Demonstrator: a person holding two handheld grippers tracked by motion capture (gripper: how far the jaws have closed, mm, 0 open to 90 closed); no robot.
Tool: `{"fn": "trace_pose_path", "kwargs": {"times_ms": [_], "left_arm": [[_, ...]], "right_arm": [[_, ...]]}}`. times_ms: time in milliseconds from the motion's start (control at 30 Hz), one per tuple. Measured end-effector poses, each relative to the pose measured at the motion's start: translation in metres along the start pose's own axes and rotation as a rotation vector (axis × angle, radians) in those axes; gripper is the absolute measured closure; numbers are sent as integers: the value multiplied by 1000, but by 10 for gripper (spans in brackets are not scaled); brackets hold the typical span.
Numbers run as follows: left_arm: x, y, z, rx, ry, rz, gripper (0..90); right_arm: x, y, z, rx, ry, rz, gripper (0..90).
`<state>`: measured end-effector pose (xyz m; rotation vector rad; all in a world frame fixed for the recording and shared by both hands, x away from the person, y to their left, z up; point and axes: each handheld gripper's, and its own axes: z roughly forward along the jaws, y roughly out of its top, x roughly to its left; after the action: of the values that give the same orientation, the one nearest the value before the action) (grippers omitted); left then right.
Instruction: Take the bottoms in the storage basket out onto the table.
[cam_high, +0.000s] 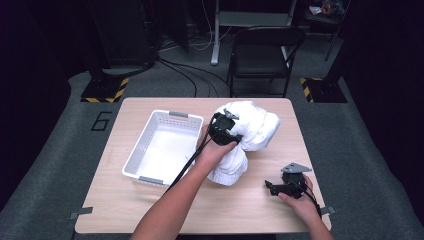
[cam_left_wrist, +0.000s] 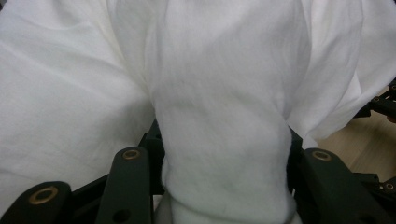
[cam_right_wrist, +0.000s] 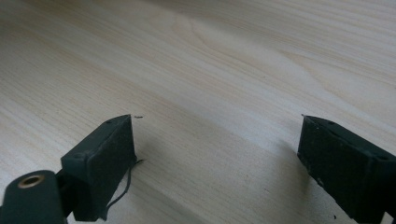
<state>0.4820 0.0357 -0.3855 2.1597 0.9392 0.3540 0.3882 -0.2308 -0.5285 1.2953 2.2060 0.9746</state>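
A crumpled white cloth (cam_high: 252, 131) lies in a heap on the wooden table (cam_high: 165, 205), right of a white basket (cam_high: 162, 146). My left gripper (cam_high: 235, 136) is pressed into the heap, shut on a thick fold of the white cloth (cam_left_wrist: 224, 140) that bulges between its black jaws. Near the table's right front my right gripper (cam_high: 270, 186) rests low over the wood, held by a hand. Its jaws stand wide apart in the right gripper view, with the right gripper (cam_right_wrist: 217, 154) over bare table (cam_right_wrist: 210, 70).
The white basket stands at the table's left, with nothing seen inside it. A black folding chair (cam_high: 265, 55) and cables lie on the floor beyond the far edge. A strip of bare wood shows at the right of the left gripper view.
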Motion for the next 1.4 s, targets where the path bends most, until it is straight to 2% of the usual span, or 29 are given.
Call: {"fn": "trace_pose_path", "kwargs": {"times_ms": [267,767,900,1400], "left_arm": [[-1,-9,13,9,5,-5,546],[-4,-21,26,14,1,-24,546],[-7,-23,32,30,-6,-14,545],[-4,-44,57,66,7,-49,527]], "right_arm": [[0,0,0,0,3,-1,104],[0,0,0,1,3,-6,106],[0,0,0,1,4,-6,107],[0,0,0,1,4,-6,107]]}}
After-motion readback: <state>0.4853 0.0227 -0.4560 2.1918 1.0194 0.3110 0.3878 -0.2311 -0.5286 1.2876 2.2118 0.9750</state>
